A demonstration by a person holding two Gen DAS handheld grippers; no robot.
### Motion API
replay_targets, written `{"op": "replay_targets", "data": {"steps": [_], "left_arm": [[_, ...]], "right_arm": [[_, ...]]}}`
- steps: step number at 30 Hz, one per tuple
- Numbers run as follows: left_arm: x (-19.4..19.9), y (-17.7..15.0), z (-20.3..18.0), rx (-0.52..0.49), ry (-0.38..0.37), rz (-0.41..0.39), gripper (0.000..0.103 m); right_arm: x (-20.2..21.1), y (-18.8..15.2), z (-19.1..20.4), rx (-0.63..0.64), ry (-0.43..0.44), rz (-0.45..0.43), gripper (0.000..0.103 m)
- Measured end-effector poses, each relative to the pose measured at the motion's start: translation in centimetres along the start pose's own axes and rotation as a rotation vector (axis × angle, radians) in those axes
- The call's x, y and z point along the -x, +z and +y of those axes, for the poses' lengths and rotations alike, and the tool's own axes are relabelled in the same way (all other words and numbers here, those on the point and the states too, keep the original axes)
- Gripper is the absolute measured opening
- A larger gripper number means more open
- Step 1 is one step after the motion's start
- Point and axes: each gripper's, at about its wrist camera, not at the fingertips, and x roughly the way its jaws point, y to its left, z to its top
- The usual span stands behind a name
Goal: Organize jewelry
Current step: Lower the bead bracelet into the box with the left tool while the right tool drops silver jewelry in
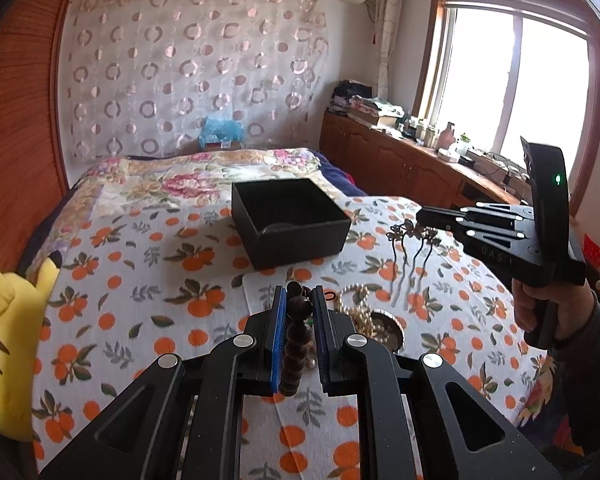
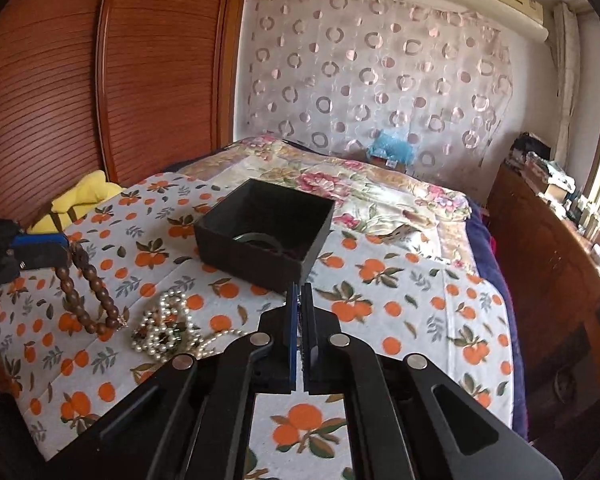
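The left claw (image 1: 299,300) is clenched on a brown bead bracelet (image 2: 85,294) that hangs above the bed (image 2: 400,300). The right claw (image 2: 300,298) grips a dark hairpin (image 1: 410,248), near the open black box (image 2: 264,232); a pearl necklace (image 2: 168,330) lies on the bed.

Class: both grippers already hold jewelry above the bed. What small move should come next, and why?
Probably carry the left gripper, shut on the wooden bead bracelet, forward over the open black box. The bracelet is already lifted, and the box lies straight ahead with room inside.
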Motion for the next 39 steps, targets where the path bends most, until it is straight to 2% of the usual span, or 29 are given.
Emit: {"op": "replay_targets", "data": {"steps": [9,21,26,32,39], "left_arm": [[-0.2,2.2,-0.2,-0.024,0.005,-0.032,0.012],[-1.9,6.2,0.5,-0.041,0.033,-0.078,0.012],[-2.6,7.9,0.9,-0.048,0.047,-0.09,0.012],[-3.5,9.5,1.6,-0.04,0.059,-0.096,0.012],[-5.0,10.9,2.0,-0.042,0.074,-0.081,0.012]], "right_arm": [[-0.5,0.9,-0.6,0.0,0.012,-0.002,0.002],[-1.7,6.1,0.0,0.072,0.016,-0.044,0.002],[-3.5,8.6,0.4,0.082,0.016,-0.054,0.002],[-7.1,10.6,-0.2,0.014,0.016,-0.064,0.002],[-12.0,10.6,-1.4,-0.096,0.073,-0.033,0.0]]}}
